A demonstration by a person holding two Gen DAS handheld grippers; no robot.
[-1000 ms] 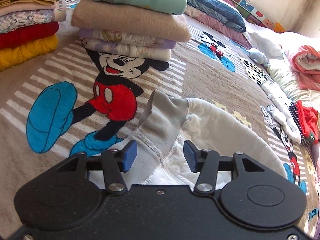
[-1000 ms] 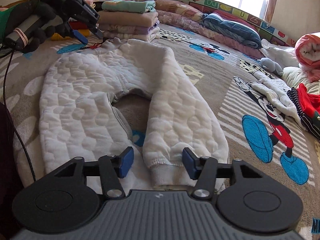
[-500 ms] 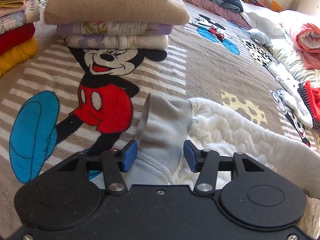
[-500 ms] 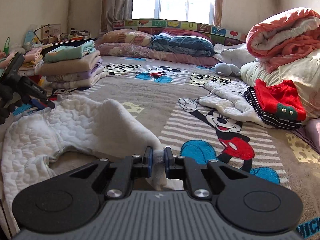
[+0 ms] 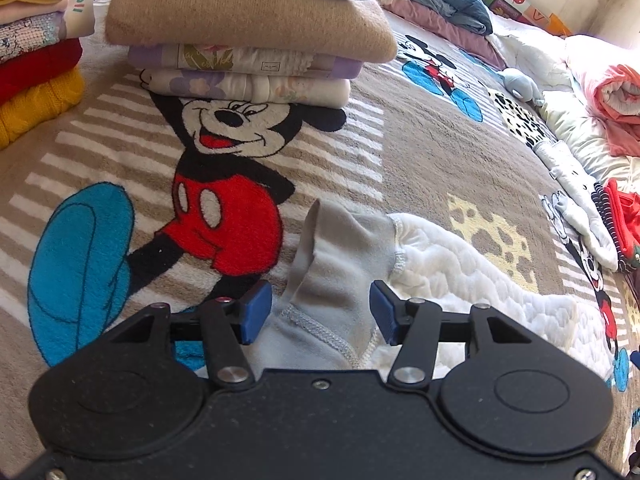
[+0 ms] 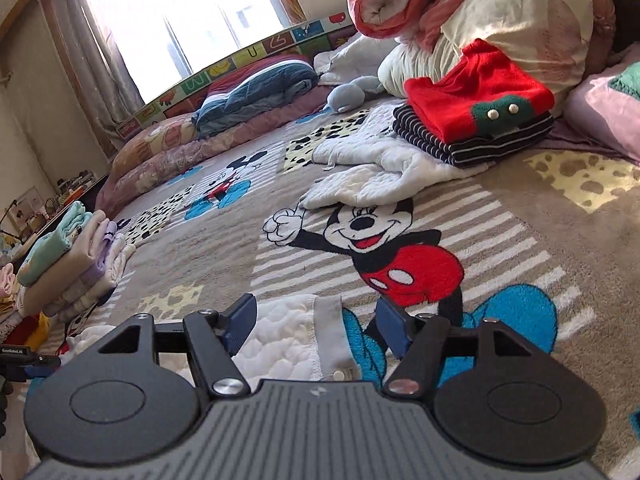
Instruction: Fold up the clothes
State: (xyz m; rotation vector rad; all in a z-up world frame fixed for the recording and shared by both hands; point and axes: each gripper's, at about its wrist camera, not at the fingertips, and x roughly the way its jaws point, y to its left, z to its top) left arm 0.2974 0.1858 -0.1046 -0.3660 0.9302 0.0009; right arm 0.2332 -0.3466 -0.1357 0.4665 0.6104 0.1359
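Spread over the bed, a brown Mickey Mouse blanket (image 5: 420, 168) carries our white quilted trousers (image 5: 452, 264) – both grippers' fingers (image 5: 256, 312) are opening around waistband and cuff (image 6: 328, 332), unclamped – so we smooth the fold first.

At your nine o'clock in the right wrist view, a small white label (image 6: 15, 351) on the dark device reads "GenRobot.AI". At twelve o'clock, the alphabet play mat (image 6: 224, 70) against the wall shows "U", "Z" and "M"; its other print is too blurred to read.
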